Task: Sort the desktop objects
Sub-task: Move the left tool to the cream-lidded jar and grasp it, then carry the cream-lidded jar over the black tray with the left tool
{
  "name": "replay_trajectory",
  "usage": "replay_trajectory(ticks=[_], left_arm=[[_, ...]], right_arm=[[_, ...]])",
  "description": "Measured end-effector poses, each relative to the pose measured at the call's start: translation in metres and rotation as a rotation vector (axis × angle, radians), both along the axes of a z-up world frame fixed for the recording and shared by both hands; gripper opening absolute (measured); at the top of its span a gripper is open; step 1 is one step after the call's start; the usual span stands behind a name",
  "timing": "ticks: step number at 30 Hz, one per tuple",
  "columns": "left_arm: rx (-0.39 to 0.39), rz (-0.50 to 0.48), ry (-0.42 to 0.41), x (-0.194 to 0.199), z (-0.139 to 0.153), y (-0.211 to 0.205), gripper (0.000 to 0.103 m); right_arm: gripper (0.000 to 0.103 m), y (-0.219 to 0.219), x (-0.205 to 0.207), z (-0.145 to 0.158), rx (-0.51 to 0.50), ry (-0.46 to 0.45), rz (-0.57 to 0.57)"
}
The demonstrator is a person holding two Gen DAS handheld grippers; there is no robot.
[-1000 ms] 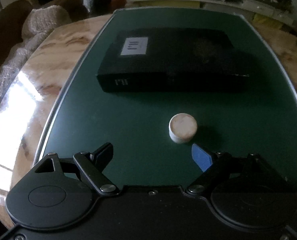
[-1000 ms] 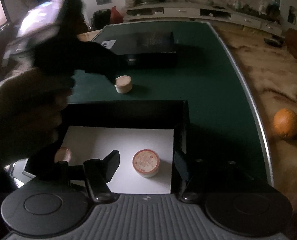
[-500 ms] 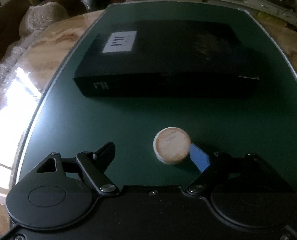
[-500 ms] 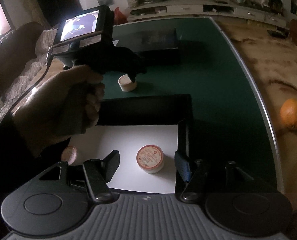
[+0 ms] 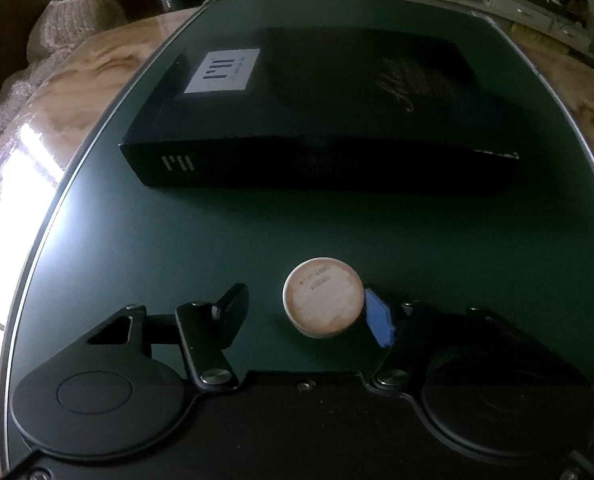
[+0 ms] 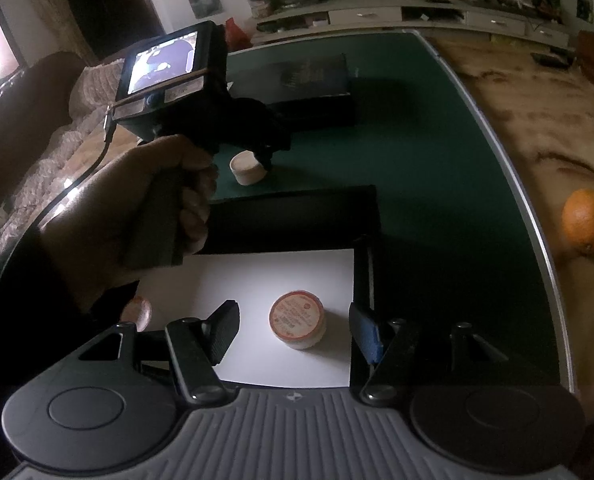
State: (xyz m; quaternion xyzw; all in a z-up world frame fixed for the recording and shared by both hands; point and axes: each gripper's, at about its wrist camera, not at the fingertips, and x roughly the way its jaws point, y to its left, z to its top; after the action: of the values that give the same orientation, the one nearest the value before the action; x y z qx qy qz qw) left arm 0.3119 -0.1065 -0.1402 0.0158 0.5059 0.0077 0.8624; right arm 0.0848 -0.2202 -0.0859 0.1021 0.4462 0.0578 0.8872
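Fingers of your left gripper (image 5: 305, 312) are spread wide around the puck (image 5: 323, 297) on the mat (image 5: 177, 240); only the blue pad (image 5: 379, 322) at 3 o'clock touches it. Your right gripper (image 6: 295, 330) gapes, gripping nothing, over the disc (image 6: 297, 319) in the tray (image 6: 363, 276).

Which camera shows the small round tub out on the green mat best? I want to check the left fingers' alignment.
The left wrist view: the round tub sits large between the open left gripper, its printed lid visible, close against the blue finger pad. The right wrist view shows the tub small, distant and partly hidden behind the left gripper.
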Motion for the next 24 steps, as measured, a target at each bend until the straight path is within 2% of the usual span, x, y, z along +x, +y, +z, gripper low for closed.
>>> replay_trajectory(ticks=[4,14,24], left_arm=[[-0.003,-0.005,-0.003,0.0007,-0.0006,-0.0002,0.057],[-0.018,-0.033,0.001,0.0015,-0.0032,-0.0038,0.041],[-0.018,-0.04,0.0,0.0007,-0.0036,-0.0037,0.041]], right_arm=[[0.064,0.0007,0.0001,-0.0016,0.001,0.005,0.001],[0.064,0.001,0.0018,-0.003,0.005,0.005,-0.009],[0.064,-0.0001,0.0015,-0.0043,0.01,0.004,-0.018]])
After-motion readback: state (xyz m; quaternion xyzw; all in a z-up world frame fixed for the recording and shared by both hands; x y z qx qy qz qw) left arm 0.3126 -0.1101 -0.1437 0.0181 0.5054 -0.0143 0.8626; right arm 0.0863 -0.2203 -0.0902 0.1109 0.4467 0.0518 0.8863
